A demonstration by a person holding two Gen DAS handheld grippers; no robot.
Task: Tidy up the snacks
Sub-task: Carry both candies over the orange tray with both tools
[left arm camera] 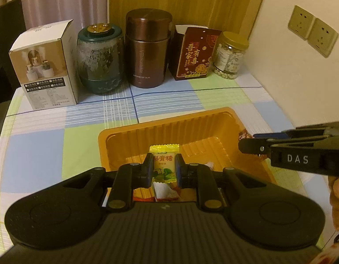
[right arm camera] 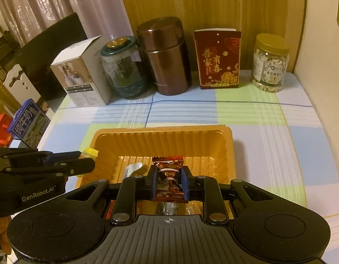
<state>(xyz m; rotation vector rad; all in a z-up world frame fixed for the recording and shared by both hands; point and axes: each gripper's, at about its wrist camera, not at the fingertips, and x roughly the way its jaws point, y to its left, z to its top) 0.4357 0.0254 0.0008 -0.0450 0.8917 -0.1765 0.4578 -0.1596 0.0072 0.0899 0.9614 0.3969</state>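
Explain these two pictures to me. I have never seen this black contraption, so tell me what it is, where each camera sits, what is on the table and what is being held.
Each black contraption is a hand-held two-finger gripper with a camera mounted on it, looking forward along its fingers. A person holds one in each hand.

One picture is from the left gripper, shut on a yellow wrapped candy. The other is from the right gripper, shut on a dark red wrapped candy. Each gripper also shows at the other picture's edge.

Both hang over an orange plastic tray on a checked tablecloth; a few other wrapped snacks lie in it. Behind stand a white box, a green jar, a brown canister, a red box and a nut jar.
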